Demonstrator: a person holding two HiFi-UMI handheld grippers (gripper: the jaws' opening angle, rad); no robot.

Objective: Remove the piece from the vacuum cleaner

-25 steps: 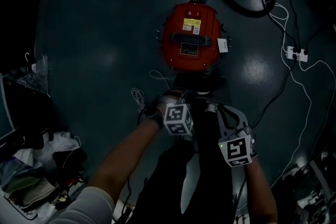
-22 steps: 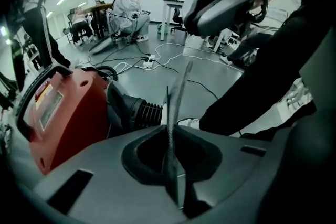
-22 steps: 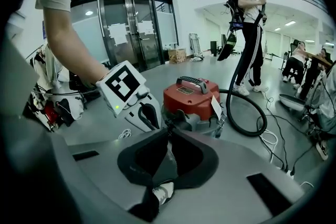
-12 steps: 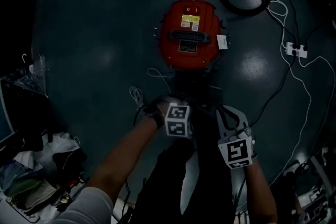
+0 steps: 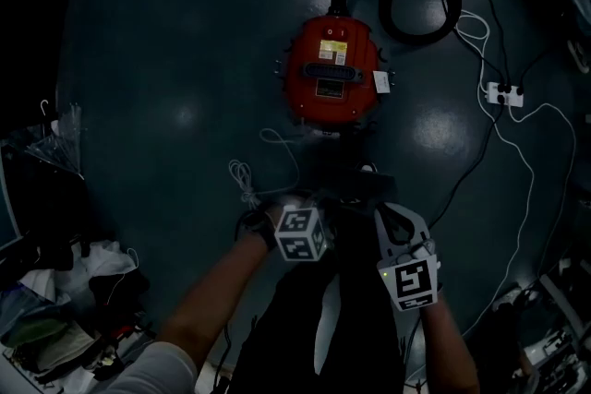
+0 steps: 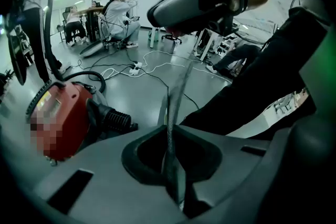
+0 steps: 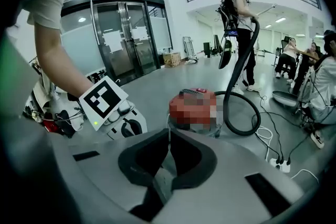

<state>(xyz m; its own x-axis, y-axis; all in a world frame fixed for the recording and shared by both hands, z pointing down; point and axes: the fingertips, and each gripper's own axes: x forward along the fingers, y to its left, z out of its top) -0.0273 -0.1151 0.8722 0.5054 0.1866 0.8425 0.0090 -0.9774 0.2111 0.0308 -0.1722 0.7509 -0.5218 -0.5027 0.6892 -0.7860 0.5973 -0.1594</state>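
Note:
The red vacuum cleaner (image 5: 331, 78) stands on the dark floor, its black hose (image 5: 406, 5) looping behind it. It also shows in the left gripper view (image 6: 63, 113) and the right gripper view (image 7: 197, 107). My left gripper (image 5: 309, 203) hangs in front of the vacuum and apart from it. It (image 6: 170, 165) is shut on a thin grey flat piece (image 6: 176, 107), seen edge-on and rising from the jaws. Beside it my right gripper (image 5: 392, 221) has its jaws closed tip to tip (image 7: 168, 134), with nothing visible between them. A dark part (image 5: 360, 185) lies between the grippers and the vacuum, unclear in the dim light.
White and black cables (image 5: 517, 152) and a power strip (image 5: 503, 94) run along the floor at the right. A thin white cord (image 5: 268, 152) lies left of the grippers. Clutter (image 5: 55, 309) piles at the lower left. People stand and sit in the background (image 7: 239, 18).
Both grippers have drawn back toward me, away from the vacuum, which now looks smaller and farther off. The left gripper keeps its hold on the thin piece.

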